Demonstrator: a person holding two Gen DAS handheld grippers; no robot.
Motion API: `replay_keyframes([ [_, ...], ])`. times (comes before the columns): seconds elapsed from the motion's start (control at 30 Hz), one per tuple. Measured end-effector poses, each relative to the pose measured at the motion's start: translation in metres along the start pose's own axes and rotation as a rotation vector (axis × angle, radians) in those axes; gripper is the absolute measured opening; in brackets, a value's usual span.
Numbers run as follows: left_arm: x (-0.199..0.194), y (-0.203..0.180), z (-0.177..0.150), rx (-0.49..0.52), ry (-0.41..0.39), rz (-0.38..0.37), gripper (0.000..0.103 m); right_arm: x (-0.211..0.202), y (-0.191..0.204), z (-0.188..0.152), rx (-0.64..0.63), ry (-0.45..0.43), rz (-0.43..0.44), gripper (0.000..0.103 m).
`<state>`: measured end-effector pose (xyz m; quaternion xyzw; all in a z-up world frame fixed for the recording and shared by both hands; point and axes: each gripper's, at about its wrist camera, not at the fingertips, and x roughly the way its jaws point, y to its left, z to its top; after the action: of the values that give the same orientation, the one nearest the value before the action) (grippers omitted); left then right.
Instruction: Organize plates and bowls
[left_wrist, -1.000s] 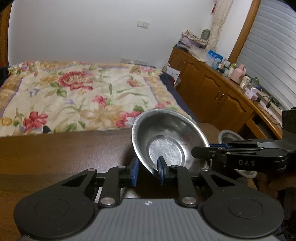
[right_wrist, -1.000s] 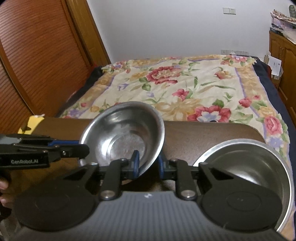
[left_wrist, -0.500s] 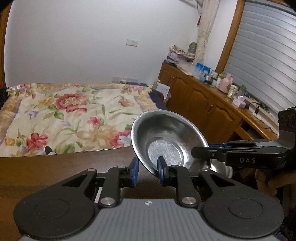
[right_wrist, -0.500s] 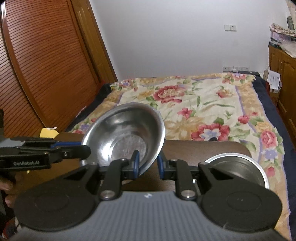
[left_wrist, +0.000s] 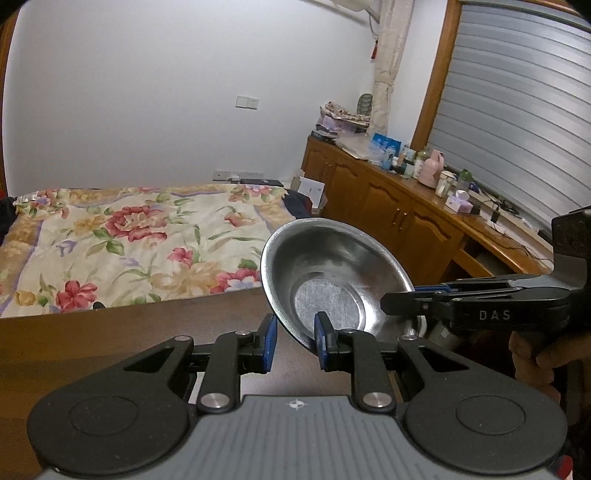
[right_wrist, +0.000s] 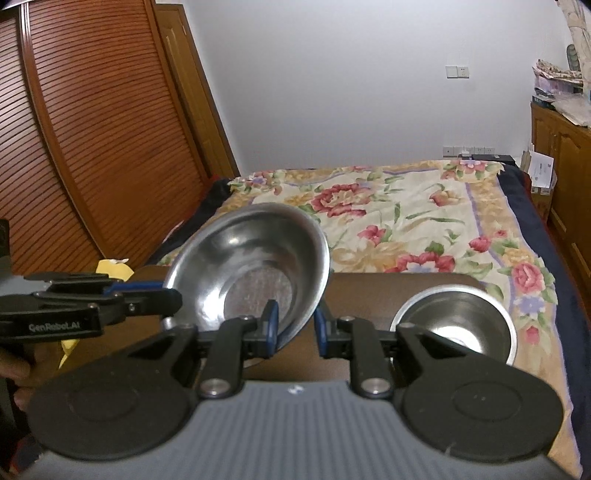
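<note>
A steel bowl (left_wrist: 332, 266) hangs tilted above the dark wooden table (left_wrist: 110, 332), held from two sides. My left gripper (left_wrist: 295, 338) is shut on its near rim. The right gripper (left_wrist: 388, 306) reaches in from the right, closed on the bowl's right edge, with a hand behind it. In the right wrist view the same steel bowl (right_wrist: 255, 266) sits between the blue pads of my right gripper (right_wrist: 295, 326), and the left gripper (right_wrist: 173, 299) clamps its left edge. A second steel bowl (right_wrist: 456, 321) stands upright on the table (right_wrist: 369, 295), down to the right.
Beyond the table's far edge lies a bed with a floral cover (left_wrist: 140, 240). Wooden cabinets (left_wrist: 388, 214) topped with bottles and boxes line the right wall. Louvred wooden doors (right_wrist: 92, 129) stand on the left. A yellow object (right_wrist: 114, 267) lies at the table's left end.
Both grippers have risen with the bowl held between them. The table and the second bowl now sit lower and look smaller in the views.
</note>
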<state>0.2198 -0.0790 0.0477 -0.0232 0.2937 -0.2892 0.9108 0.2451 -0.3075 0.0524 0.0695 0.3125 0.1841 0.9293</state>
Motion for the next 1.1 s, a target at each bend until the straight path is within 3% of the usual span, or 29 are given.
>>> replay_keyframes([
  [1.1, -0.056, -0.025, -0.085, 0.028, 0.017, -0.016, 0.024, -0.037, 0.023, -0.082, 0.040, 0.017, 0.054, 0.023],
])
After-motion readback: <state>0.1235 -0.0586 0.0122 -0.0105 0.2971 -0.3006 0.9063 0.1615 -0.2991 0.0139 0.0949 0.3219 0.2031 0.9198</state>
